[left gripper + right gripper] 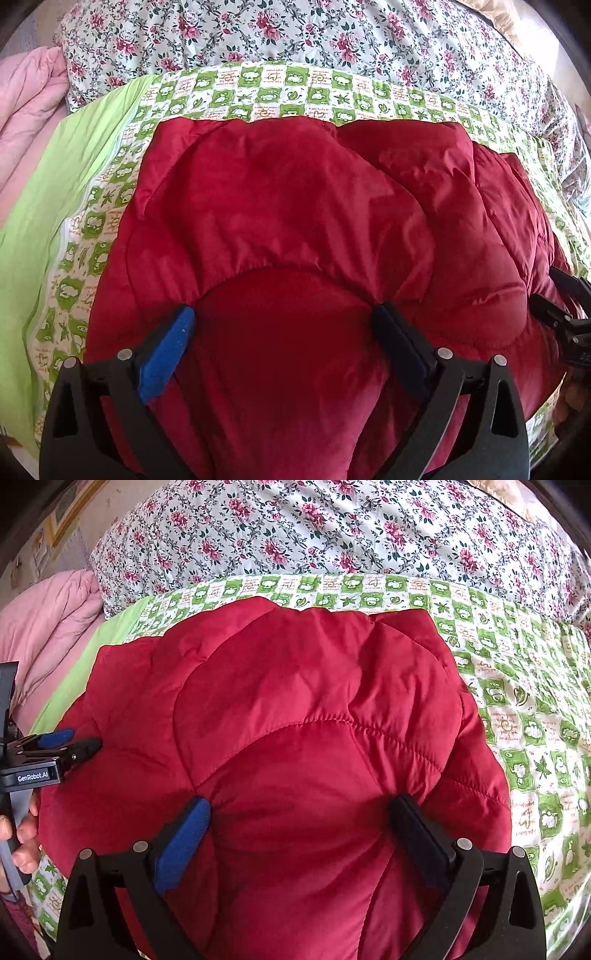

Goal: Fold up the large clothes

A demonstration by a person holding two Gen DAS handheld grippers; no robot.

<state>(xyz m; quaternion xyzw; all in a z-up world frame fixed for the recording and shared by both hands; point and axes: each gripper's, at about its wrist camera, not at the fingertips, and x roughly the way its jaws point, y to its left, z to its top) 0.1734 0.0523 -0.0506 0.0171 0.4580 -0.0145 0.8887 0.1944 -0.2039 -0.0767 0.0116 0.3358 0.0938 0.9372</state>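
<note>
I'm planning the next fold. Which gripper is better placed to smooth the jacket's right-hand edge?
The right gripper: it sits over the red jacket nearer that edge, fingers spread wide, while the left gripper hovers further left.

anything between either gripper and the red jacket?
Nothing visible. The red jacket lies directly under both: the left gripper and right gripper have wide jaws straddling its padding, fingertips sunk into the fabric.
</note>
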